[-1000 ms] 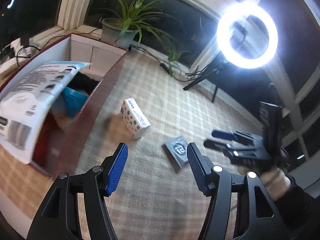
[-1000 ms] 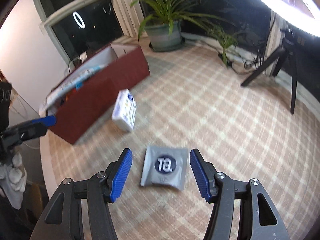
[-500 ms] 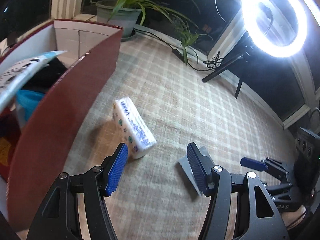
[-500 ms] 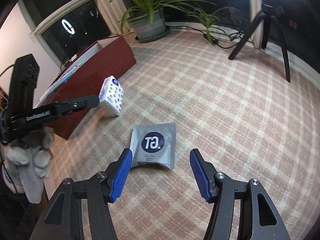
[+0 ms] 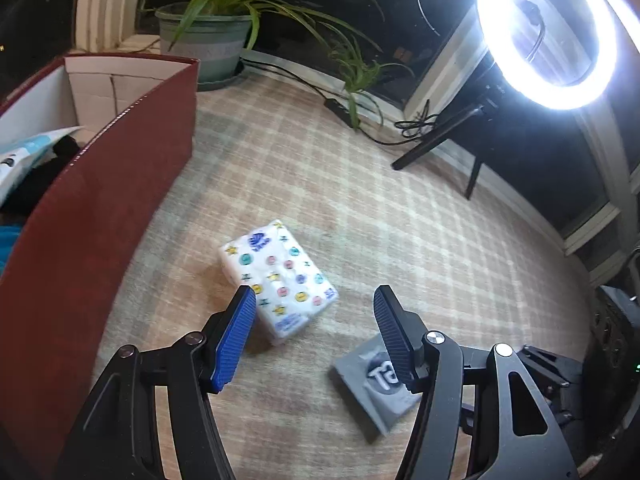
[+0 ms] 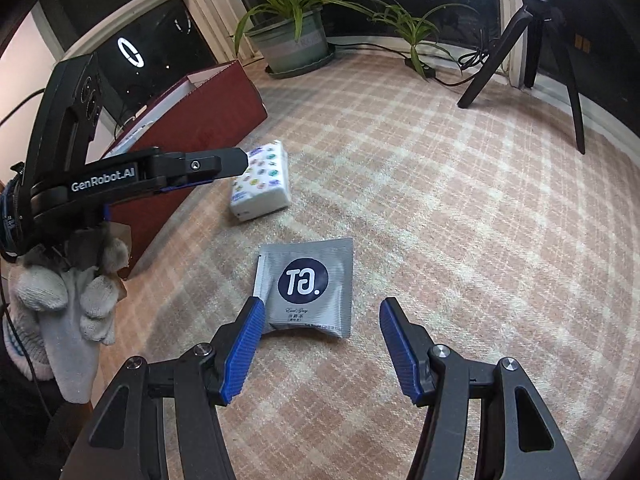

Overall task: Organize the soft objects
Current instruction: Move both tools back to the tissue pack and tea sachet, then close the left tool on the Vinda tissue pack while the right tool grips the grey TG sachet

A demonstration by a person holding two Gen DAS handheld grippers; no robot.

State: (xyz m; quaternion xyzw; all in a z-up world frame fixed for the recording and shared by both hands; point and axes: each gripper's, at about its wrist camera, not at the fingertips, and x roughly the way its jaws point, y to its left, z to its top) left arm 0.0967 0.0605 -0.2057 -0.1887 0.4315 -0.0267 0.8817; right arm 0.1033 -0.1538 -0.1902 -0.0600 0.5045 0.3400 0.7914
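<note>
Red box beside tissue pack; left gripper, right gripper both wide.

Support surface: plaid-patterned mat in beige and pink tones, covering the visible floor area up to the window wall.

Items resting directly on it:
- Dark red box, open-topped, at the left side.
- White tissue pack with coloured dot print, lying flat near the box's long wall, apart from it.
- Grey sachet with a dark round logo, flat, near the tissue pack on the side away from the box; not touching it.
- Green plant pot on a saucer, at the far edge beyond the box.
- Black tripod legs at the far right.
- Black cable and power strip along the far edge.
</note>
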